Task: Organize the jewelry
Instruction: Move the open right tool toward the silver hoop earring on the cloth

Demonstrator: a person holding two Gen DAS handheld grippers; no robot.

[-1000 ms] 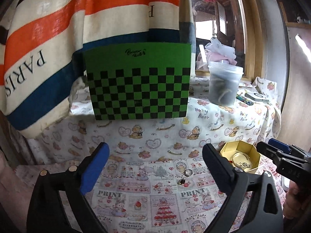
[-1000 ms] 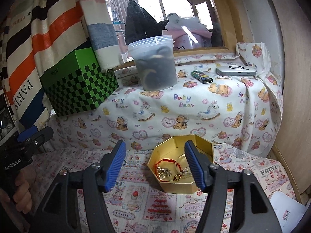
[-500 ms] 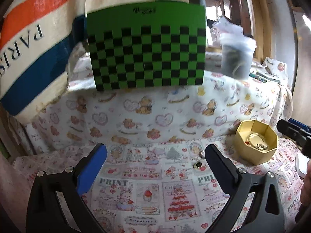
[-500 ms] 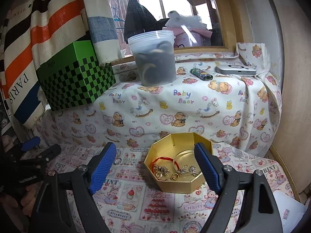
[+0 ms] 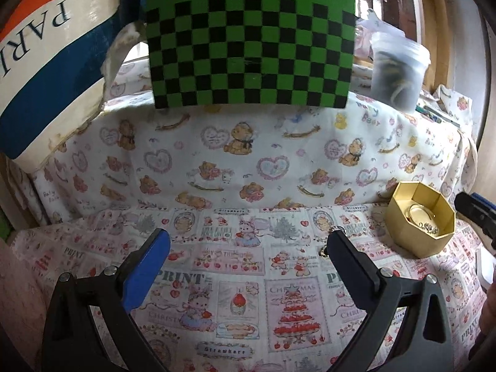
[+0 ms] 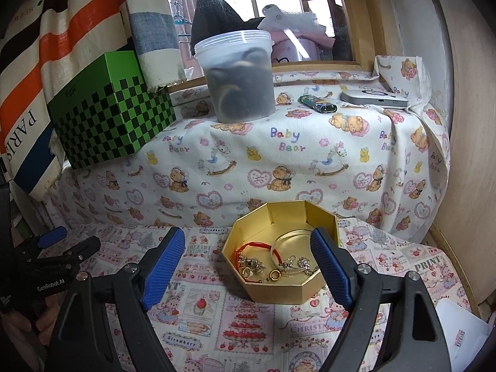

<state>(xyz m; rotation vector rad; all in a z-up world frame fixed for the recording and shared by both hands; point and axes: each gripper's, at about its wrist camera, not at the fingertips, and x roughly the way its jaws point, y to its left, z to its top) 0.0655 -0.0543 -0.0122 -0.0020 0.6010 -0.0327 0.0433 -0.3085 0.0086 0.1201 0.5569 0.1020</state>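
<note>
Descent of our left gripper [image 5: 248,245] has brought its spread, empty fingers low over the printed cloth [image 5: 235,279], its right finger now half-hiding the loose ring [image 5: 324,251]. Our right gripper [image 6: 248,260], fingers apart, frames the gold octagonal box [image 6: 279,288] of jewelry. Nothing blocks the ring; the checkered green box [image 5: 251,46] sits behind.

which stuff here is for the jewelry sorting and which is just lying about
For the job:
gold octagonal box
red cord bracelet
small gold ring
small loose trinkets on the cloth

Lying about:
green checkered box
clear plastic tub
lighter
flat silver device
</note>
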